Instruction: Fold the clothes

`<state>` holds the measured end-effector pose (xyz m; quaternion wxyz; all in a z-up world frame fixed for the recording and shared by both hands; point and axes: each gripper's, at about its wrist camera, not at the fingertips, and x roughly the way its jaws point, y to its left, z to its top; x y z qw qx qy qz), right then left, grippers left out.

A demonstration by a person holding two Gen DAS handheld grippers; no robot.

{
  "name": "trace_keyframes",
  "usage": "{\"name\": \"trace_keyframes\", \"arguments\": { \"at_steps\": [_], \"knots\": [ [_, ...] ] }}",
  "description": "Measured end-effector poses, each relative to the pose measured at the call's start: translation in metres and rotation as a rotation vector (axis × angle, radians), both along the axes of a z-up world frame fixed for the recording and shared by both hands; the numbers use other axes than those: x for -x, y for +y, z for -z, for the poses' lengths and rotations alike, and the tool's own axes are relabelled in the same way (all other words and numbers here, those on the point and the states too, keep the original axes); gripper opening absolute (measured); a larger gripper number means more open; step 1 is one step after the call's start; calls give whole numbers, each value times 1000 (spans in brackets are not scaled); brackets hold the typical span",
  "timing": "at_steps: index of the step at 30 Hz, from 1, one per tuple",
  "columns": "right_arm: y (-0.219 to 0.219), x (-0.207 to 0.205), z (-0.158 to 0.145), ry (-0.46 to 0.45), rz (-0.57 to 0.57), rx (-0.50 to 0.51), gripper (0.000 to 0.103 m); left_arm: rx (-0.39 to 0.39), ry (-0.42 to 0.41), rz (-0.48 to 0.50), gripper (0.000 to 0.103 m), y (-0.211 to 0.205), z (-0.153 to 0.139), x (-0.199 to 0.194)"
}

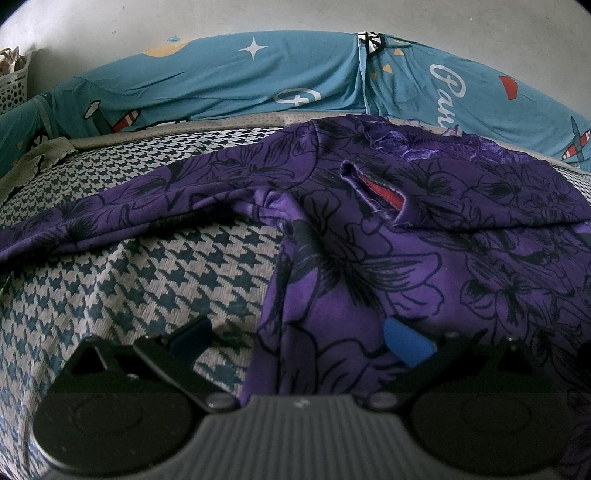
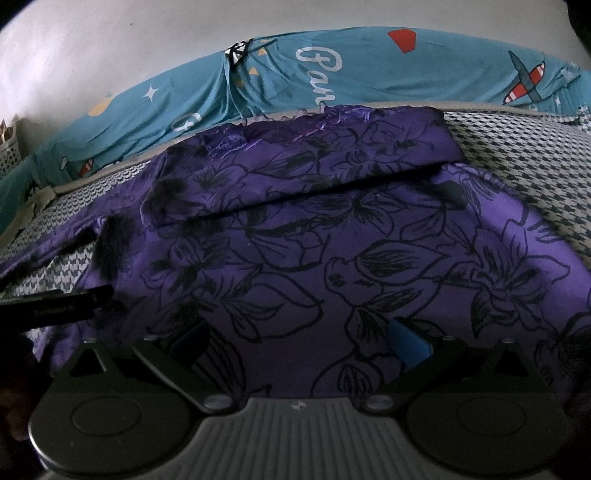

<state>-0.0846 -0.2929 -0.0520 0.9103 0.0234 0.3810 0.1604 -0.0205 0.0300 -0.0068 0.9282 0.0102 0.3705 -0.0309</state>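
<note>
A houndstooth-patterned bed cover (image 1: pixel 155 273) in dark blue and pale grey spreads across the whole lower scene; behind it, along the pale wall (image 1: pixel 295 18), runs a teal sheet (image 1: pixel 207 77) printed with stars, aeroplanes and white script; a white perforated basket (image 1: pixel 13 86) stands at the far left edge. On the cover lies the purple garment (image 2: pixel 332 236), printed with black outlined flowers; it fills the middle of the right wrist view and the right half of the left wrist view; its far part is folded over towards the near part, the folded flap's edge running slantwise across the cloth; one long sleeve (image 1: pixel 110 214) stretches out leftward flat on the houndstooth; lace trim (image 1: pixel 410 142) marks the far edge near the teal sheet; a small slit in the cloth shows a red lining (image 1: pixel 384 192). The left gripper (image 1: pixel 295 339) hovers low over the garment's left edge, its jaws spread wide and gripping nothing, one blue pad over the cover and the other over purple cloth; the right gripper (image 2: pixel 299 341) sits above the garment's body, likewise spread wide and empty, both pads over the flowered cloth; a dark part of the other tool (image 2: pixel 55 302) shows at the left edge of the right wrist view.
</note>
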Motion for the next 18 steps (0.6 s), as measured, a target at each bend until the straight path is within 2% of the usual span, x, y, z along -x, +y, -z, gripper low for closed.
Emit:
{"name": "trace_keyframes", "arguments": {
  "at_steps": [8, 12, 18],
  "knots": [
    [3, 2, -1, -13, -8, 25, 103, 0, 2, -7, 103, -1, -1, 0],
    [-6, -3, -8, 6, 9, -19, 103, 2, 4, -10, 103, -2, -4, -1],
    [-32, -27, -34, 25, 50, -91, 103, 31, -20, -25, 103, 1, -10, -1]
  ]
}}
